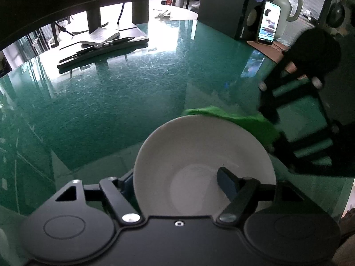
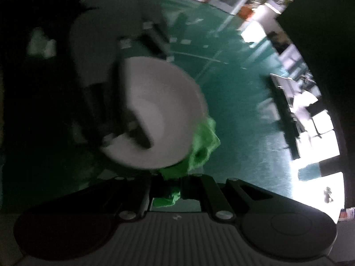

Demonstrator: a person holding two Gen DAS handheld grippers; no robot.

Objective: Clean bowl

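A white bowl (image 1: pixel 199 150) is tipped toward the camera in the left wrist view. My left gripper (image 1: pixel 175 181) holds it by the near wall, with one finger (image 1: pixel 124 186) outside and the other finger (image 1: pixel 227 182) inside on the bottom. A bright green cloth (image 1: pixel 235 116) lies against the bowl's far rim. In the blurred right wrist view my right gripper (image 2: pixel 168 184) is shut on that green cloth (image 2: pixel 204 141), which bunches against the outer edge of the bowl (image 2: pixel 159 110). A person's hand (image 1: pixel 310 75) holds the right gripper at the right.
The green glass table (image 1: pixel 111 93) bears a notebook (image 1: pixel 99 36) and pens on a black stand at the back left. A speaker (image 1: pixel 233 6), a lit phone (image 1: pixel 269 23) and a pale kettle (image 1: pixel 286 2) stand at the back right.
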